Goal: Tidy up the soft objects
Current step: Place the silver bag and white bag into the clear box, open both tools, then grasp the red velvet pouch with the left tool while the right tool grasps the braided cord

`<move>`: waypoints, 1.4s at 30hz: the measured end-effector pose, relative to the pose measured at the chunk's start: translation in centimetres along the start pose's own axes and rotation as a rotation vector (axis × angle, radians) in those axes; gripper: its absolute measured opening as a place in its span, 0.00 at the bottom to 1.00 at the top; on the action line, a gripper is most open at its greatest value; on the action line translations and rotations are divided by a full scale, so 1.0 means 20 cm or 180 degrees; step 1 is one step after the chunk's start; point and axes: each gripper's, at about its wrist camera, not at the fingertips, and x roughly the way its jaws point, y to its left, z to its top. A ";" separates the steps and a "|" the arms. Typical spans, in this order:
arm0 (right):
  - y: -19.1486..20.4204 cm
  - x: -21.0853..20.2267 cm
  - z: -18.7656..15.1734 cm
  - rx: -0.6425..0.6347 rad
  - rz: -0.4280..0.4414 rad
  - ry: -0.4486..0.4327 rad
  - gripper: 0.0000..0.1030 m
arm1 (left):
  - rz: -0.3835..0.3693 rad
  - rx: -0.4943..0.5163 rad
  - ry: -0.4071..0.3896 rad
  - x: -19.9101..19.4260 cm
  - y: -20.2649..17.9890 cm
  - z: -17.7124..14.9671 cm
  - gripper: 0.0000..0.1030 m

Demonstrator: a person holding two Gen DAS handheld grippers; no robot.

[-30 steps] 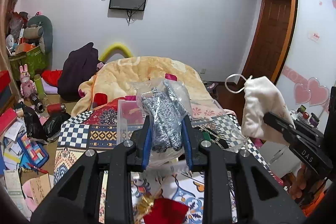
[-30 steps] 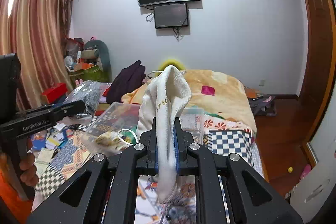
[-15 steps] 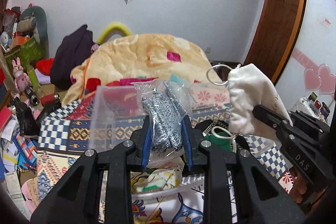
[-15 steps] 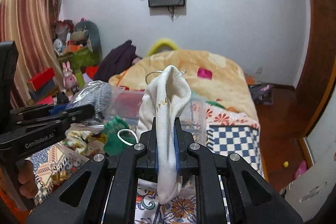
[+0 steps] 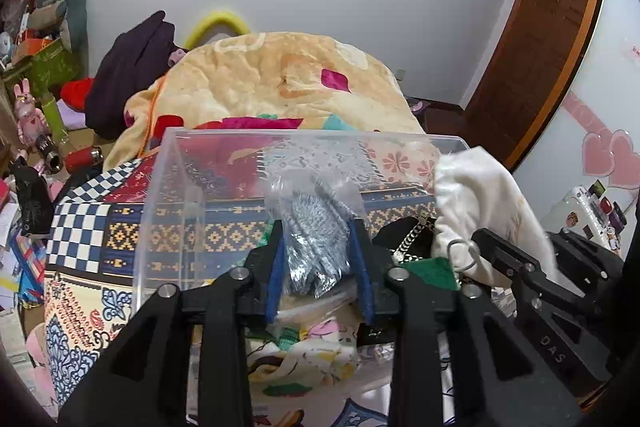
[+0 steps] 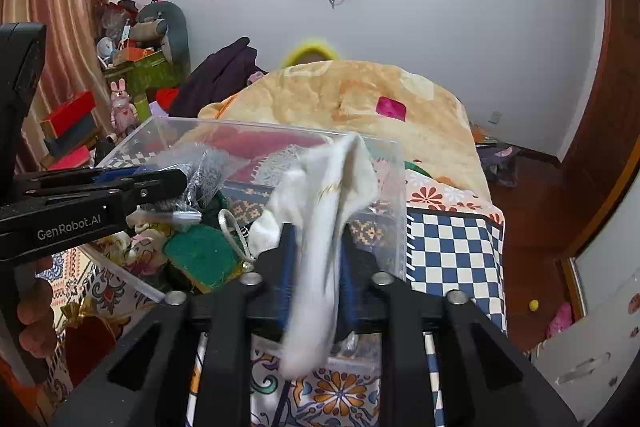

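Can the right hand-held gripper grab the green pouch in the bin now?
Probably not yet: the right hand-held gripper is shut on the white pouch, so it must drop that first. The green pouch lies uncovered just left.

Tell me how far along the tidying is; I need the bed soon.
Done: a green pouch and floral cloth already lie in the clear bin. In hand: the left gripper holds a bagged grey item and the right gripper a white pouch, both over the bin. Left: releasing both.
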 end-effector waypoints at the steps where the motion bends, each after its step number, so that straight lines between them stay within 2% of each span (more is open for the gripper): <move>1: 0.00 -0.02 0.00 0.0003 0.0007 -0.0023 0.30 | 0.0035 0.0025 -0.0029 -0.02 0.00 -0.01 0.39; 2: -0.01 -0.03 -0.01 0.0004 0.0014 -0.0043 0.36 | 0.0057 0.0050 -0.0054 -0.03 -0.01 -0.01 0.42; 7: 0.00 -0.14 -0.01 -0.0097 -0.0006 -0.0209 0.44 | 0.0133 0.0225 -0.0206 -0.15 -0.05 -0.04 0.49; 11: 0.00 -0.23 0.00 -0.0118 -0.0012 -0.0374 0.56 | 0.0089 0.0249 -0.0399 -0.30 -0.06 -0.05 0.58; 15: 0.00 -0.34 -0.01 -0.0089 0.0002 -0.0532 0.63 | 0.0033 0.0254 -0.0589 -0.45 -0.07 -0.06 0.68; 17: -0.01 -0.39 -0.02 -0.0071 -0.0008 -0.0609 0.72 | 0.0014 0.0254 -0.0672 -0.52 -0.07 -0.07 0.73; 21: -0.02 -0.48 -0.07 -0.0040 0.0000 -0.0726 0.77 | 0.0001 0.0281 -0.0757 -0.63 -0.06 -0.12 0.77; 24: -0.02 -0.49 -0.11 0.0024 0.0037 -0.0718 0.83 | 0.0069 0.0302 -0.0774 -0.67 -0.05 -0.17 0.85; 28: -0.01 -0.45 -0.19 0.0112 0.0121 -0.0548 0.83 | 0.0126 0.0331 -0.0687 -0.67 -0.04 -0.27 0.90; 32: -0.01 -0.35 -0.27 0.0202 0.0222 -0.0225 0.83 | 0.0179 0.0367 -0.0434 -0.61 -0.03 -0.38 0.90; 42: -0.05 -0.22 -0.50 0.0261 0.0134 0.0282 0.83 | 0.0178 0.0297 0.0112 -0.43 0.00 -0.63 0.90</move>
